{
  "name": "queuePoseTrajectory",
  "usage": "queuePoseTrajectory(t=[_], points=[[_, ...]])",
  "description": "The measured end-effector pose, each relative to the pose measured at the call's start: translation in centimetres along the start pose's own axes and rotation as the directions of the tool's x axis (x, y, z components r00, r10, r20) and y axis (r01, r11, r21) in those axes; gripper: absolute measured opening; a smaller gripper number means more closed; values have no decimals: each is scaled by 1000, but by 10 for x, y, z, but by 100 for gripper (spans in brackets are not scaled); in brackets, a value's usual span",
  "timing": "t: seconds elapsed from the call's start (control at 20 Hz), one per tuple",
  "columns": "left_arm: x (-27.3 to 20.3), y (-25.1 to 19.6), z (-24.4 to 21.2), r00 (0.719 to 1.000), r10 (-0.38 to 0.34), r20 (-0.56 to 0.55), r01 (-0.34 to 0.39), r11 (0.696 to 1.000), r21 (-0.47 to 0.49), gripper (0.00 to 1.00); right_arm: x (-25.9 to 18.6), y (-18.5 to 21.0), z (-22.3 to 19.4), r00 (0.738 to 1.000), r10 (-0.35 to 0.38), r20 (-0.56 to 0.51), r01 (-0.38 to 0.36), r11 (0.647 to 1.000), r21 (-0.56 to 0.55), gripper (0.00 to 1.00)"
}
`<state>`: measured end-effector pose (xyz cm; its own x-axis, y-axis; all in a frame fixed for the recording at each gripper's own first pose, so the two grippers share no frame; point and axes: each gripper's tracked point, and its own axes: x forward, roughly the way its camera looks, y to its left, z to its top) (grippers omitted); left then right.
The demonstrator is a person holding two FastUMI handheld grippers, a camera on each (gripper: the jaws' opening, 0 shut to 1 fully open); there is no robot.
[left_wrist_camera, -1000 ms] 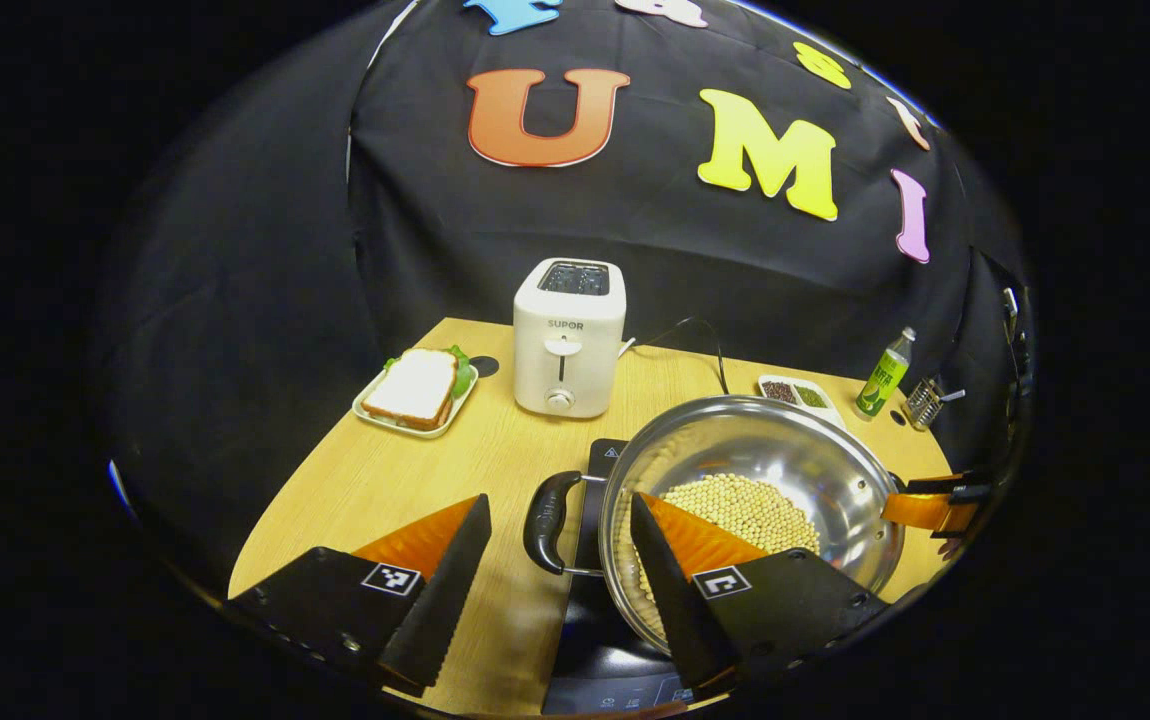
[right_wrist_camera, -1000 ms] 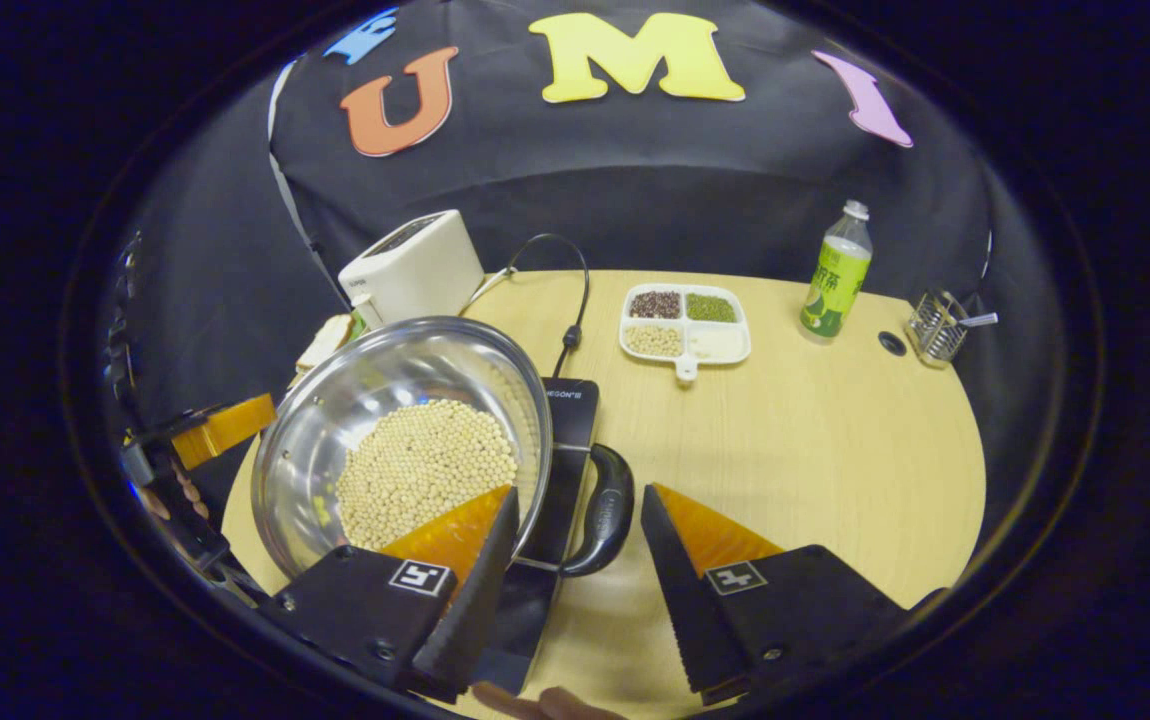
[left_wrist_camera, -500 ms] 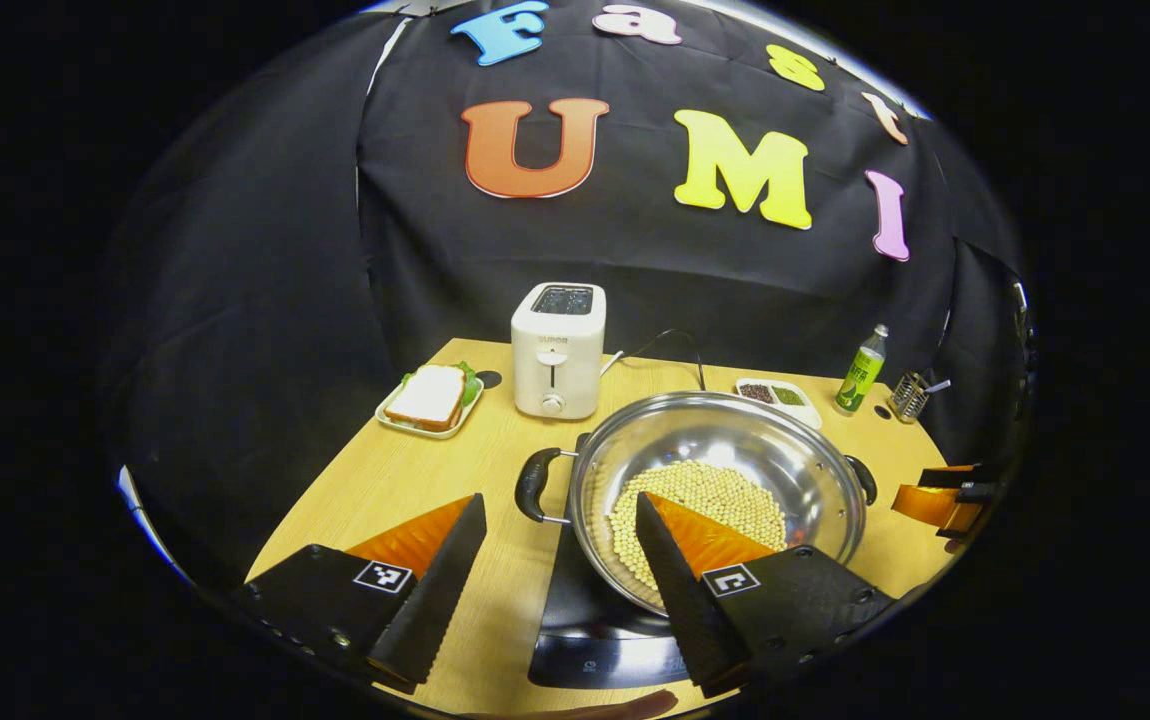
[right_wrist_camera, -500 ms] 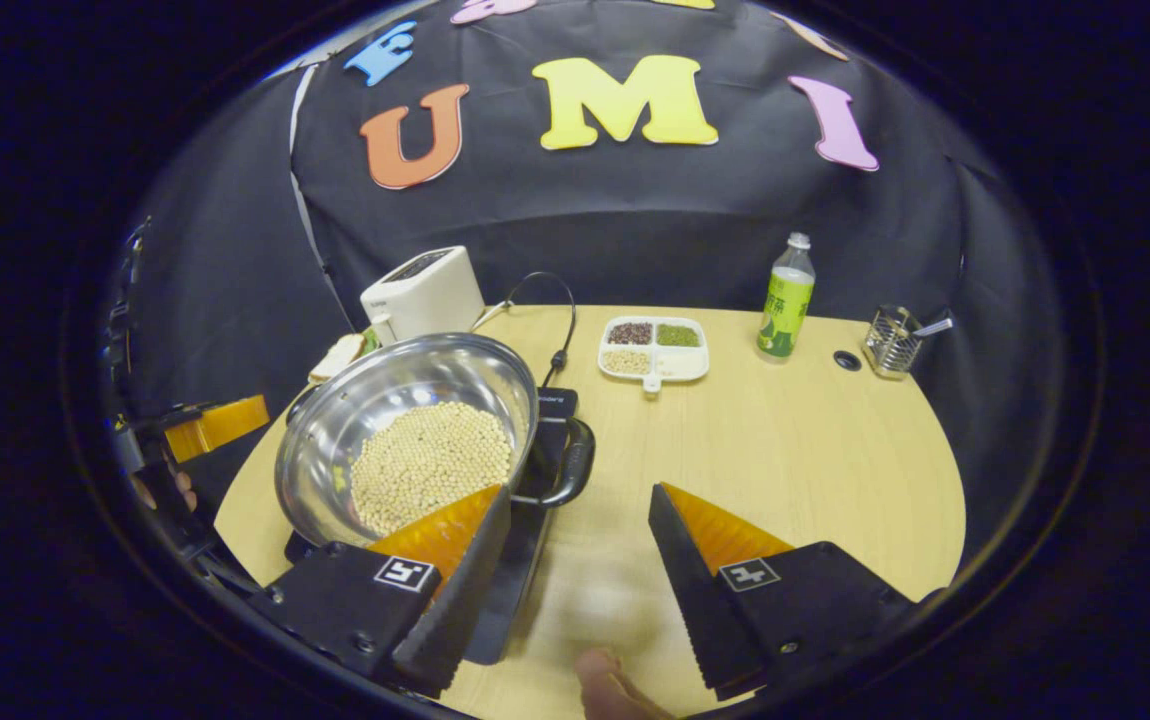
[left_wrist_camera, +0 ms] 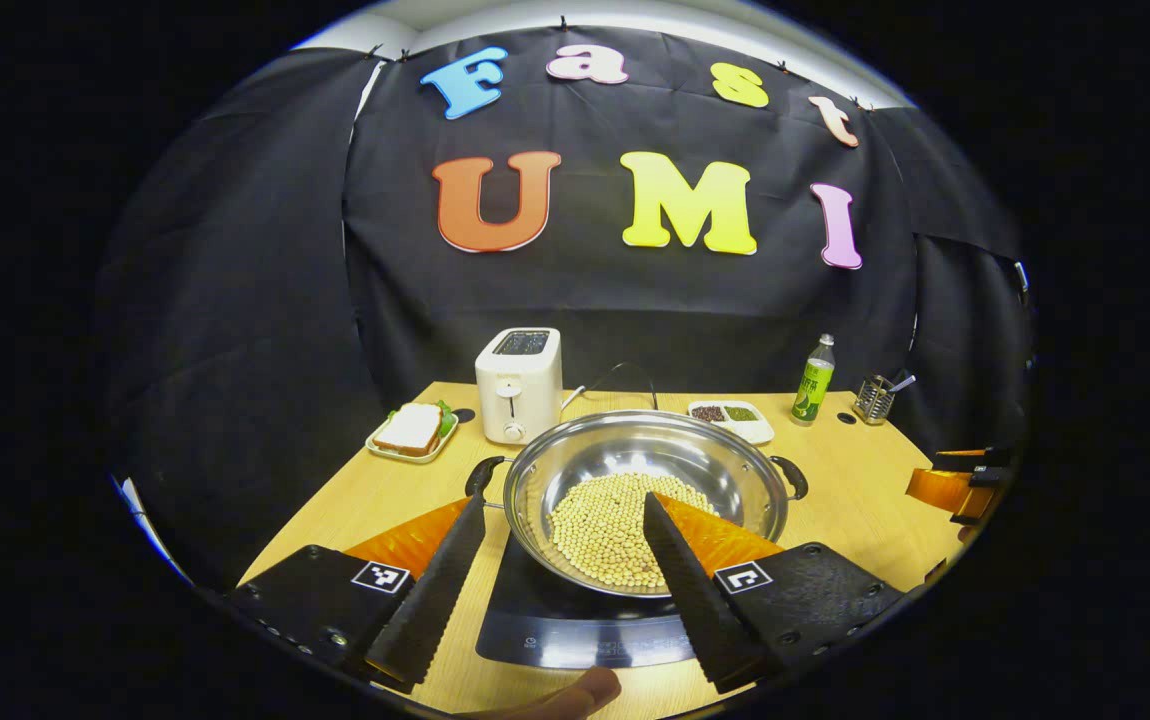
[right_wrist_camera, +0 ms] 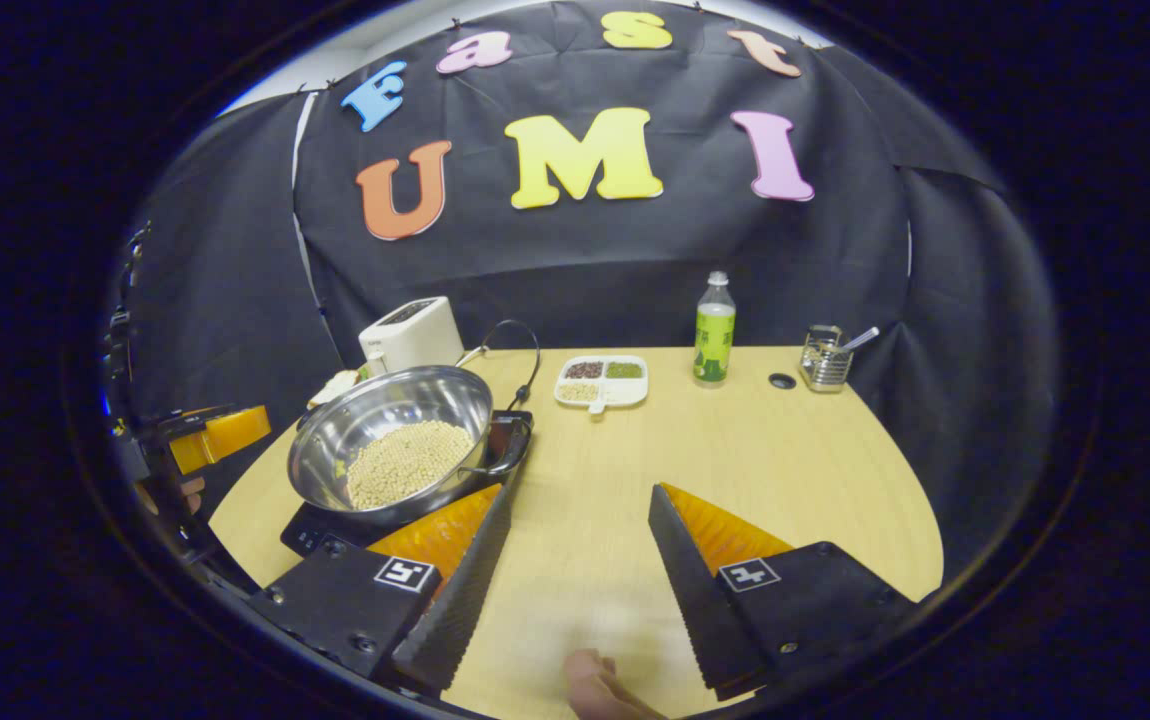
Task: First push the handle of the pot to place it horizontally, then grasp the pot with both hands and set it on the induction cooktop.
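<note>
Now the shiny steel pot of yellow beans (left_wrist_camera: pixel 645 478) sits on the flat black induction cooktop (left_wrist_camera: pixel 575 630). Both claws, left gripper (left_wrist_camera: pixel 560 590) and right gripper (right_wrist_camera: pixel 575 590), are wide apart, holding nothing. A careless bump could slide it off.

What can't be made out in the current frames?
- Cooktop controls: too small in the left gripper view; its near edge is cut off by the left gripper.
- Cooktop surface under the pot: hidden by the pot in both views.
- Tray contents: too small to identify in the right gripper view.
- Sandwich: mostly hidden behind the pot in the right gripper view.
</note>
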<state>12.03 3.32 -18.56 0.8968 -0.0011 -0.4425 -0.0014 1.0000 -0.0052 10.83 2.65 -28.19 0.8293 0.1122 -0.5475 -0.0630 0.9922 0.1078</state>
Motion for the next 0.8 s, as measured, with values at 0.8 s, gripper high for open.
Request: queuePoseTrajectory(t=[0.8], points=[[-131,-87,67,949,-58,310,60,998,3,94,-194,-53,64,890,-100,445,127,991,-32,92]])
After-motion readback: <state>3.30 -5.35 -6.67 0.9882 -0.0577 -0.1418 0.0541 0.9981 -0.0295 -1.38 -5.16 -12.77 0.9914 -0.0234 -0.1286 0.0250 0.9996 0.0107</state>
